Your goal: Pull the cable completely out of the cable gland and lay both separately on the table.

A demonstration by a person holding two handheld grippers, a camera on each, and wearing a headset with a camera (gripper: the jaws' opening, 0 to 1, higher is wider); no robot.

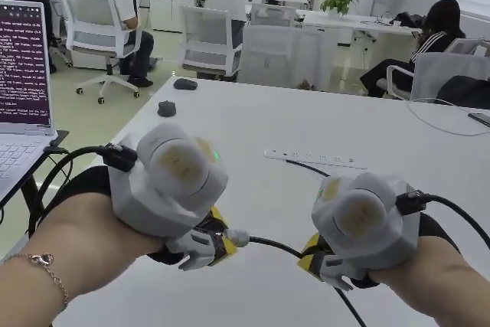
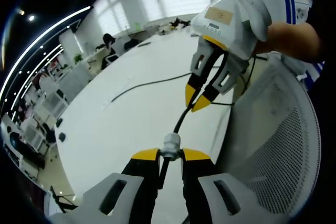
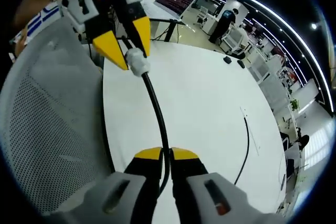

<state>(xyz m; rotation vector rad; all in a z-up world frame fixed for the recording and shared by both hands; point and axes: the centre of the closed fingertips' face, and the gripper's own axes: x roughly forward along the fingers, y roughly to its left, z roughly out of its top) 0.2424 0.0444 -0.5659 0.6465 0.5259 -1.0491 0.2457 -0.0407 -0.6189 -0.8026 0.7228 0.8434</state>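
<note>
The left tool (image 2: 171, 155) clamps the cable gland (image 2: 171, 144) while the right tool (image 3: 167, 153) pinches the black cable (image 3: 156, 109), seemingly threaded through it.

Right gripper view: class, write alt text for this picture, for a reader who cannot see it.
The right gripper, jaws closed on a black cable, faces the left gripper, which clamps the white cable gland that the cable runs into. A white table lies behind them, with a mesh chair back at the view's left.
</note>
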